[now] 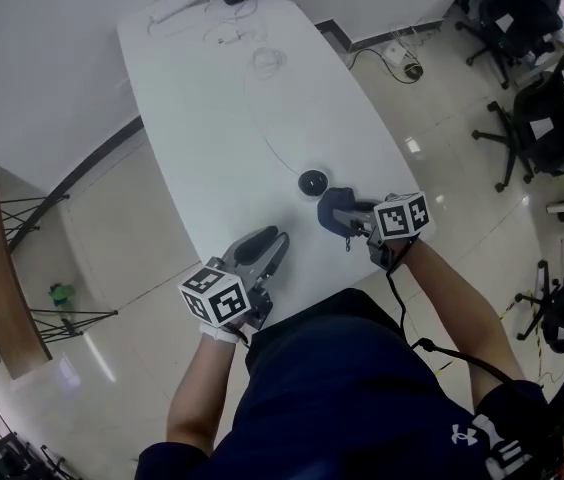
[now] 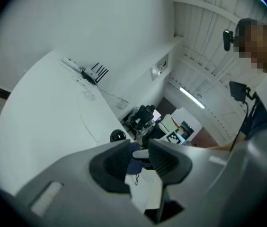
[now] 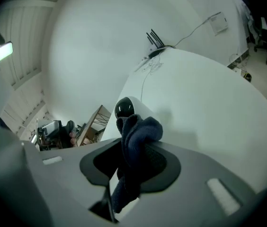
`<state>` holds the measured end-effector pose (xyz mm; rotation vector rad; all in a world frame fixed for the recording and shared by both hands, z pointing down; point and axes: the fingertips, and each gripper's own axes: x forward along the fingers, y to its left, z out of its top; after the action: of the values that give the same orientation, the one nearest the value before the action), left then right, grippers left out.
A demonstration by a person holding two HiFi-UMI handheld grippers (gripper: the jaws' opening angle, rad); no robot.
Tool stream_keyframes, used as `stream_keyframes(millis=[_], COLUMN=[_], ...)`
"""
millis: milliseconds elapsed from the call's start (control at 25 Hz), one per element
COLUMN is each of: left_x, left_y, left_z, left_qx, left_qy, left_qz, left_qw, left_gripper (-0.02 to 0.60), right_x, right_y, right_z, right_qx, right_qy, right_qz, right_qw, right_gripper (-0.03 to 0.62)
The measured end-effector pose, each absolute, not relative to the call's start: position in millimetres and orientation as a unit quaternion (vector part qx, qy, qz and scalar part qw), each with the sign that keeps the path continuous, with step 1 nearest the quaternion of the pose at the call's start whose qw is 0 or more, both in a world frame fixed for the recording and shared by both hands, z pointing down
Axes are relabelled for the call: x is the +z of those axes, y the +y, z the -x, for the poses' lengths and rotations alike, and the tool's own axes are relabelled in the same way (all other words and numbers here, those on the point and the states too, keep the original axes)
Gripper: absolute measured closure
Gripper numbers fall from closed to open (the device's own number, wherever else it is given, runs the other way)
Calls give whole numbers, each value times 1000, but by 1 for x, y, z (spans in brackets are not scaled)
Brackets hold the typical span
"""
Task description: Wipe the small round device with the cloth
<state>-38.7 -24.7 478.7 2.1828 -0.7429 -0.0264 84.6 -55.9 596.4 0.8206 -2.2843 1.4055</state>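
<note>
The white table (image 1: pixel 222 98) fills the upper middle of the head view. Lower down, the left gripper (image 1: pixel 274 243) hangs empty, its jaws narrowly apart. The right gripper (image 1: pixel 354 220) is clamped on the dark cloth (image 1: pixel 334 208), just beside the small round device (image 1: pixel 312 181) at mid-frame. This looks like the approach; next, the cloth must press onto the device.

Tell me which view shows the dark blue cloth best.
The right gripper view: the dark blue fabric cloth fills the foreground, clamped between the right gripper's jaws. The head view shows it small, near the small round black device. The left gripper view shows only a sliver.
</note>
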Motion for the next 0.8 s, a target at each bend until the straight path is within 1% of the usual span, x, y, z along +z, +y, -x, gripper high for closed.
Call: stream_keyframes(millis=[160, 200, 360, 480, 640, 800], left_x=[478, 480, 487, 486, 482, 487], left_y=[-14, -11, 1, 10, 14, 17], left_z=[40, 43, 61, 73, 81, 74], left_qx=[-9, -7, 5, 12, 11, 14], left_qy=[-297, -299, -321, -348, -374, -368], left_qz=[-865, -862, -850, -840, -830, -829], left_qw=[405, 408, 418, 417, 413, 420], left_gripper=[463, 463, 465, 465, 469, 469], right_x=[596, 596, 595, 591, 603, 611], right_y=[-88, -99, -140, -160, -153, -121], right_z=[-123, -128, -113, -95, -85, -91], right_qx=[450, 423, 232, 128, 122, 140], right_qy=[-808, -819, -884, -904, -913, -914], right_qz=[-346, -346, -267, -211, -186, -223], right_qw=[157, 174, 306, 349, 342, 309], right_gripper=[487, 487, 484, 485, 487, 487])
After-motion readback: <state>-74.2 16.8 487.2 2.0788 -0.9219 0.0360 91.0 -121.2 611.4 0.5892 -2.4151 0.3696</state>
